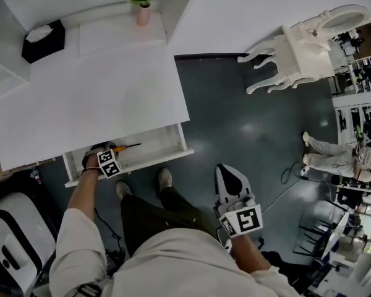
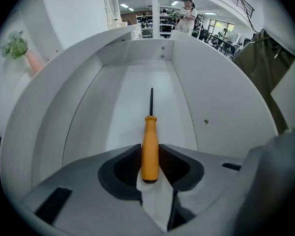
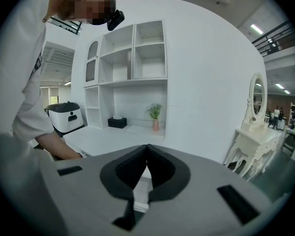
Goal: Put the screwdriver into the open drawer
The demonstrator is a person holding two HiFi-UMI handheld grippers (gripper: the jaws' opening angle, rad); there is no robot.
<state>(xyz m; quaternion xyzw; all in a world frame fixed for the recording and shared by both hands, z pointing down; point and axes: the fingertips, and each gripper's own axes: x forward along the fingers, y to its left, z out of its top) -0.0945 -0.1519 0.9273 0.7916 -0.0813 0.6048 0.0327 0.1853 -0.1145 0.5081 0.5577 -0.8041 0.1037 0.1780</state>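
1. Head view, lower left of the frame: an open white drawer (image 1: 149,159) juts from the front of a flat white desk (image 1: 93,98), and the left gripper (image 1: 113,148) dips into the drawer's left end
2. Left gripper view: the left gripper (image 2: 150,157) is clenched on an orange-handled screwdriver with a thin dark shaft (image 2: 150,141), with both dark pads against the handle's sides
3. The shaft points away up the middle of the frame, along the drawer's pale floor, with the side walls (image 2: 221,97) well apart from it
4. Head view shows the screwdriver (image 1: 127,146) inside the drawer, tip towards the right; whether it rests on the floor I cannot tell
5. Right gripper view: the right gripper (image 3: 147,150) has its jaws together with nothing between them
6. Head view places the right gripper (image 1: 227,173) lower centre-right, over dark floor, well apart from the drawer
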